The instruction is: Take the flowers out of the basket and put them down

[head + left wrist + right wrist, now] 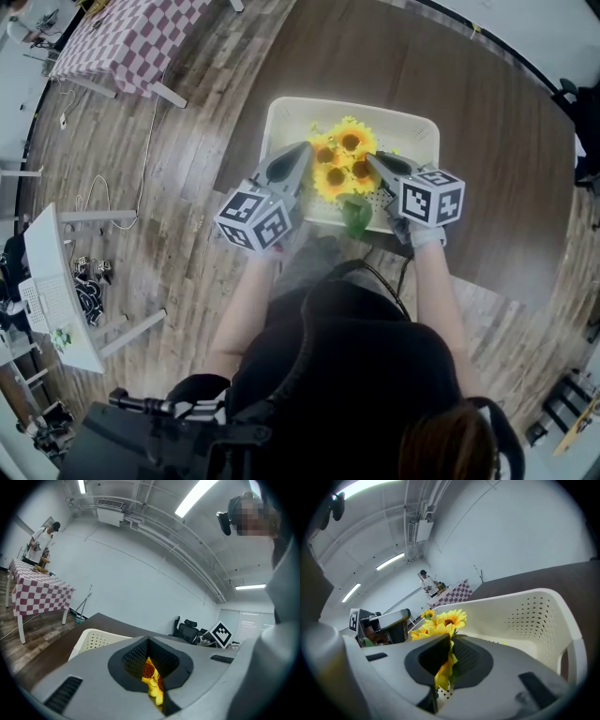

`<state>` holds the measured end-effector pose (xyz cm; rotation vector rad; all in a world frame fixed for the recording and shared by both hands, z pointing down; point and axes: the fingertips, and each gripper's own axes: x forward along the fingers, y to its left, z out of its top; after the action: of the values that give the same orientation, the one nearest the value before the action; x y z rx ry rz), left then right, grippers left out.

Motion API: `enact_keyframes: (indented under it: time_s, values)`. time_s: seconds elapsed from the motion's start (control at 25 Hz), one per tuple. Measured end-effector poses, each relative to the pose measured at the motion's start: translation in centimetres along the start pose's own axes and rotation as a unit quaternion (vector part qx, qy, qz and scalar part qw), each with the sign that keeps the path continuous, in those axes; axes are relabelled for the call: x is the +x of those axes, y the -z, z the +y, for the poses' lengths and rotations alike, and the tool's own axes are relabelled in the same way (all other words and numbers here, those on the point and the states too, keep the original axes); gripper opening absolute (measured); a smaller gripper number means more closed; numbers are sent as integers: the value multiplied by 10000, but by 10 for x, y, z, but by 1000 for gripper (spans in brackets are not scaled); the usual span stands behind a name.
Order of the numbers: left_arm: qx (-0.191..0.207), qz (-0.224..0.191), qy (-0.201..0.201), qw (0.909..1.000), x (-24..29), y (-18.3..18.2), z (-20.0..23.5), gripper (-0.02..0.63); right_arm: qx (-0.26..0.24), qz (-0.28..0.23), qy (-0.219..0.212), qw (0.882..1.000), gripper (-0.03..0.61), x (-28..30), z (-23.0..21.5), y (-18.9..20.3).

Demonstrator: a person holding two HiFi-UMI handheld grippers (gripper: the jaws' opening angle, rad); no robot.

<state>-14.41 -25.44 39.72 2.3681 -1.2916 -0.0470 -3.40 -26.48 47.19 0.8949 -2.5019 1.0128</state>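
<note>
Right gripper view: flowers [450, 619] pinched in right tongs [444, 656]

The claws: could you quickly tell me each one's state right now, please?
Left claw: closed; sunflowers show at its tips, grip unclear.
Right claw: closed on the sunflowers.

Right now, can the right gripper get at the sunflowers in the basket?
Looks like yes: the right gripper is over the open basket, its fingers pinching petals of the sunflowers; nothing blocks it.
</note>
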Motion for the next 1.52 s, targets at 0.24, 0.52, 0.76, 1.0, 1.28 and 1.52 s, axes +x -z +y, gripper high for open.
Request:
enact_keyframes:
  time_s: [0.24,0.52,0.76,1.0,1.28,1.52]
  values:
    - [-14,169,27,9999,8,2,2,2,166,-165,5,9997,6,3,-6,-8]
    - [-6,329,65,9994,4,9,2,2,427,-527,239,9974,5,-3,-12,-9]
    - [9,445,32,9990,3,13,7,2,564,-758,405,9947,4,-3,-16,-14]
    - [61,571,-53,9983,5,18,6,3,791,-991,515,9906,3,-10,-24,-16]
    - [-71,877,-185,9959,16,27,11,94,884,-1041,539,9892,3,-11,-29,-15]
    - [-156,1106,-384,9930,18,32,21,95,894,-1070,543,9887,3,-11,-25,-16]
